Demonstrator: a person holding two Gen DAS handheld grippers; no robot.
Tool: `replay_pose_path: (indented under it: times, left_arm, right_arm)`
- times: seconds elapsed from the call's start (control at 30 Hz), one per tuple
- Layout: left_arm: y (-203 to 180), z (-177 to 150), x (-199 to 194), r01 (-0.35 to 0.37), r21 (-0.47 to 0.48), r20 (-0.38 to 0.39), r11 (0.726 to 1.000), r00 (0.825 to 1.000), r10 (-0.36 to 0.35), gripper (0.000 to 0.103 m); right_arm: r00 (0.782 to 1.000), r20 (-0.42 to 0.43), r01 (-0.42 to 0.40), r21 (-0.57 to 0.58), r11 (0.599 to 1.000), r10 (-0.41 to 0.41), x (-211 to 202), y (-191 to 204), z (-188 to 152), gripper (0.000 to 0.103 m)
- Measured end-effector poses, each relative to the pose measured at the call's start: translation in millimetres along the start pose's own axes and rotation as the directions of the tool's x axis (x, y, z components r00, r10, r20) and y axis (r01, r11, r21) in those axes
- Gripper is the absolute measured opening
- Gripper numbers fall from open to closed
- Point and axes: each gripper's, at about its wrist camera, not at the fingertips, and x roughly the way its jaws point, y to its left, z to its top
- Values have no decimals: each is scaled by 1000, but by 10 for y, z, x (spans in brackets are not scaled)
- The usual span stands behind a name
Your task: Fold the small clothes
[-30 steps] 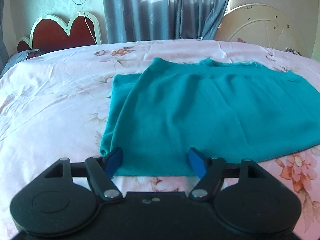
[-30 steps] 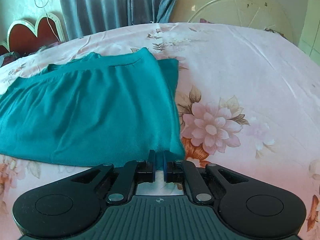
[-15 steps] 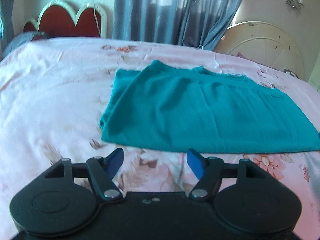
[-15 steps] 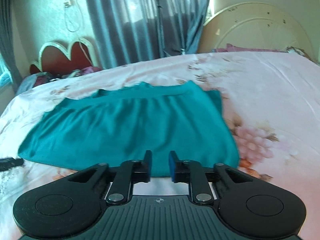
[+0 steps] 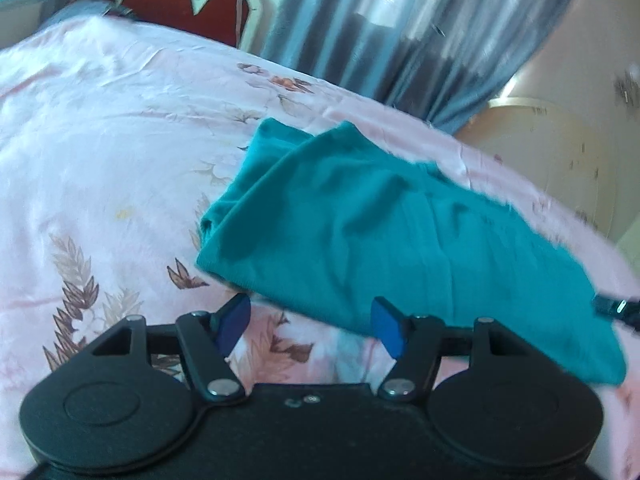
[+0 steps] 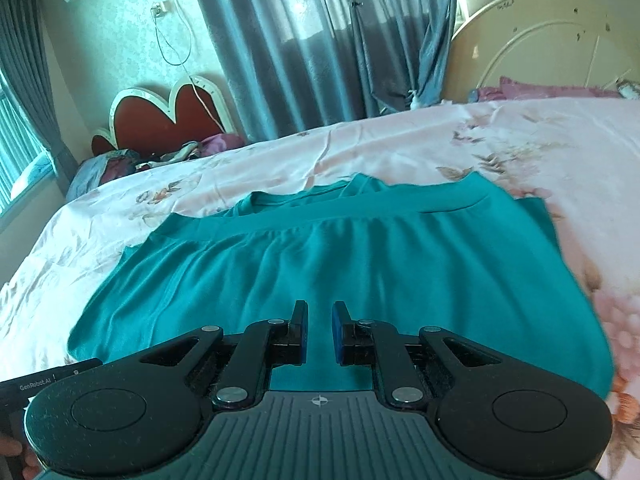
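In the left wrist view, the left tool (image 5: 311, 326) is seen released, its blue pads set wide apart and holding nothing, just above the near edge of the teal garment (image 5: 400, 236). The garment lies folded on the pink floral bed sheet (image 5: 100, 140), its folded corner to the left and its length running off to the right and nearer — the picture is tilted and somewhat blurred. At the far right edge a dark part of the right tool (image 5: 618, 308) is glimpsed beside the cloth. A red heart-shaped headboard (image 5: 176, 4) and grey-blue curtains (image 5: 400, 28) are seen beyond the bed.

In the right wrist view, the right tool (image 6: 320, 330) is seen released as well — a narrow gap is left between its pads, with nothing caught there. It is held over the near middle of the teal garment (image 6: 360, 256), which is spread flat across the bed sheet (image 6: 360, 148), its banded edge on the far side. The body of the left tool (image 6: 48, 380) shows at the near left.
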Motion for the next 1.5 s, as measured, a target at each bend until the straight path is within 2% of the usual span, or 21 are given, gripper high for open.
replay_pose_path:
  times: [0.1,0.2,0.37,0.43,0.5,0.6,0.73,0.77,0.8,0.83,0.87,0.97,1.03,1.1,1.27,1.4,1.5]
  left_arm:
    - [182,38,2,60,-145,24,988,998,-57,64]
    - [376,24,-7,113,-278,56,954,993,-102,60]
    - [537,87,104,165,-401,96,901,986,-138,57]
    - [563,152,184,178,-431,107,885,983,-146,57]
    - [594,216,275,192,-456,119,869,981,-154,56]
    - [627,283,391,195,-480,122,855,980,-155,44]
    - [709,343,537,191,-508,101,840,982,-162,12]
    - [755,337,512,217,-540,123,813,976,-179,10]
    - [791,331,450,281,-559,182,780,959,-215,10]
    - [785,348,377,311,-542,215,780,949,-229,10]
    - [777,360,343,306,-524,212,795,951,-226,10]
    - [858,250,487,246,-579,140,777,969,-202,10]
    - [859,217,528,244,-587,142,772,970,-199,10]
    - [800,257,517,240,-565,143,789,971,-193,10]
    - [716,325,456,263,-545,177,796,964,-198,10]
    - [465,461,298,270,-467,209,842,959,-192,9]
    - [114,607,206,259,-375,210,890,959,-191,9]
  right_arm:
    - [1000,-6,-18,25,1000,18,93,16,55,12]
    - [999,-10,-35,32,999,35,151,68,106,12]
    - [997,-25,-68,38,997,69,266,176,151,12]
    - [997,-32,-75,26,997,76,326,242,166,2]
    - [996,-42,-73,18,997,73,397,311,182,0]
    - [996,-63,-61,13,998,62,515,392,210,0]
    - [994,-100,-51,0,999,50,675,471,221,0]
    - [993,-105,-51,-5,999,50,705,485,220,0]
    - [993,-106,-52,-11,999,51,730,508,219,0]
    - [993,-107,-55,-12,998,53,751,521,217,0]
    - [992,-110,-59,-13,998,57,784,535,205,0]
    - [980,-201,2,-10,1000,-4,1049,488,86,0]
    - [982,-186,-14,44,999,22,1070,415,80,0]
    - [983,-183,-20,41,999,27,1074,394,75,0]
    - [983,-175,-41,53,998,49,1065,330,44,0]
    - [981,-174,-78,58,995,87,1070,281,67,0]
    - [979,-153,-117,119,986,135,999,128,113,0]
